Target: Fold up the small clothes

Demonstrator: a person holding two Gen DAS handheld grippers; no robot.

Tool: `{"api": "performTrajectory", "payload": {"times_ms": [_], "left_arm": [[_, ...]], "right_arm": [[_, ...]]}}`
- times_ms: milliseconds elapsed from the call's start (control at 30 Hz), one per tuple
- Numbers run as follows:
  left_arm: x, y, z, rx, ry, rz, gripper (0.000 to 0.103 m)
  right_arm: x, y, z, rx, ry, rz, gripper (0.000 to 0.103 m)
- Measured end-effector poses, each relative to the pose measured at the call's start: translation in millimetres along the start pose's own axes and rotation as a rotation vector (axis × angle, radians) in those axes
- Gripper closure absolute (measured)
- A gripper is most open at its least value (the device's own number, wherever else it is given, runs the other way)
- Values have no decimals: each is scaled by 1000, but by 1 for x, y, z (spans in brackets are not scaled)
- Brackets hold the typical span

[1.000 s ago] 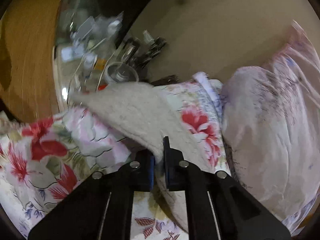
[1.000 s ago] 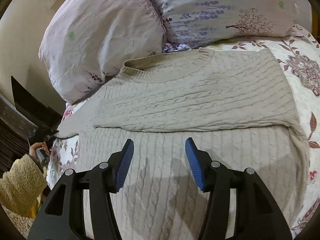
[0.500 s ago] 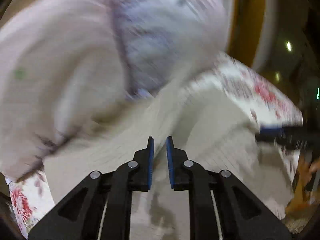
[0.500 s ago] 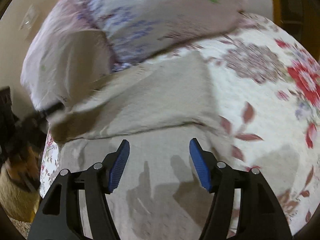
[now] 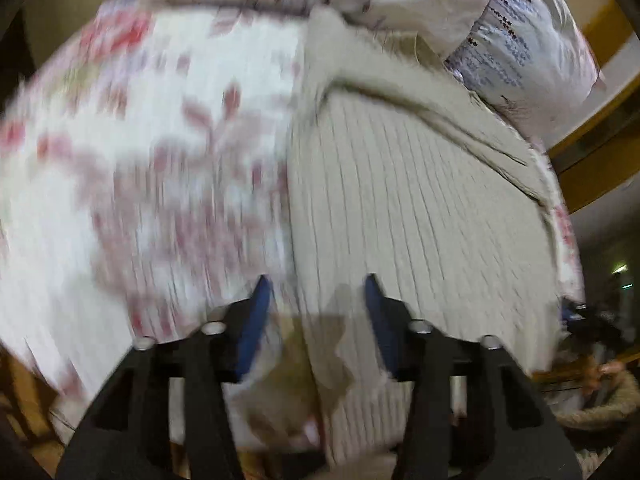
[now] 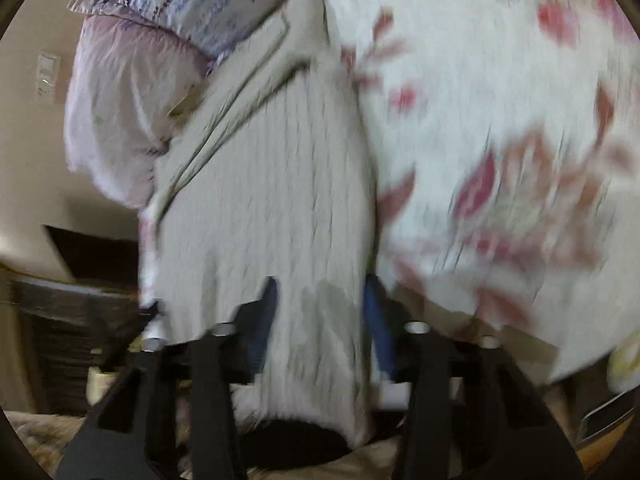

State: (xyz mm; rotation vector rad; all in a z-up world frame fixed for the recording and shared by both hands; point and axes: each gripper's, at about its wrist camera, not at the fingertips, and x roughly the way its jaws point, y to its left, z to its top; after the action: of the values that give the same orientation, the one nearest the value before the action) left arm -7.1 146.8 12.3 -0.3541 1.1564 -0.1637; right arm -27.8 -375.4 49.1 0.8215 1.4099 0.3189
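A beige cable-knit sweater [image 5: 408, 200] lies on a floral bedsheet [image 5: 132, 152], its sleeves folded across the top part. In the left wrist view my left gripper [image 5: 316, 304] is open, low over the sweater's left bottom edge, with nothing between its blue pads. In the right wrist view my right gripper [image 6: 322, 308] is open over the sweater [image 6: 260, 200] near its right bottom corner, and the hem cloth lies between the spread fingers. Both views are blurred by motion.
Two pale floral pillows [image 5: 460, 12] lean at the head of the bed behind the sweater, also in the right wrist view [image 6: 132, 80]. The floral sheet [image 6: 500, 120] spreads right of the sweater. A dark nightstand [image 6: 72, 280] stands at the left.
My left gripper has let go of the sleeve, opened, and swung down to the sweater's bottom left edge. My right gripper stayed open and dropped to the bottom right corner.
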Motion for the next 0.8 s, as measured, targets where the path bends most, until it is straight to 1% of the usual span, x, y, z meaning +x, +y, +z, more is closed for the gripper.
{"api": "performTrajectory", "payload": {"times_ms": [33,100,200,233,267,300,333,367,400,433,467,533,567,633,667,700,733,767,800], "left_arm": [[-4,-1,-14,-15,1,-33,65],[-7,-7,-27,-33,15,-72,68],[-9,-13,-47,-85,46,-136,76],[-7,-13,-53,-106,56,-157,82],[-4,-14,-54,-124,73,-179,93],[-1,-16,-56,-138,93,-201,95],[0,-15,-57,-141,99,-215,96],[1,-21,-51,-130,93,-232,96],[-5,-19,-49,-122,81,-253,96],[-9,-23,-38,-108,57,-277,96],[-12,-28,-16,-89,15,-298,96],[-17,-32,28,-65,-65,-315,97],[-20,-34,59,-54,-121,-315,97],[-23,-41,124,-20,-247,-283,97],[-21,-44,151,-11,-294,-265,96],[-19,-46,169,-8,-323,-251,96],[-14,-48,192,-10,-352,-224,92],[-8,-48,210,-12,-360,-198,83],[2,-46,224,-22,-344,-159,71]], "right_arm": [[3,-3,-6,22,33,28,76],[7,-8,-23,45,78,80,81],[13,-8,-35,56,129,116,91],[15,-7,-38,54,146,122,93],[17,-5,-39,46,156,130,93],[18,-1,-37,34,152,143,94],[18,7,-31,18,140,164,94],[15,10,-27,2,124,179,94],[11,19,-17,-22,92,199,94],[4,33,1,-53,42,228,94],[-1,41,13,-74,6,242,94],[-11,62,50,-128,-92,264,94],[-15,74,74,-150,-146,267,94],[-17,96,123,-165,-248,278,94],[-16,103,139,-174,-282,275,94],[-12,112,163,-184,-331,251,94],[-4,118,187,-172,-368,215,93],[5,119,206,-140,-386,181,83],[16,118,222,-106,-383,135,53]]}}
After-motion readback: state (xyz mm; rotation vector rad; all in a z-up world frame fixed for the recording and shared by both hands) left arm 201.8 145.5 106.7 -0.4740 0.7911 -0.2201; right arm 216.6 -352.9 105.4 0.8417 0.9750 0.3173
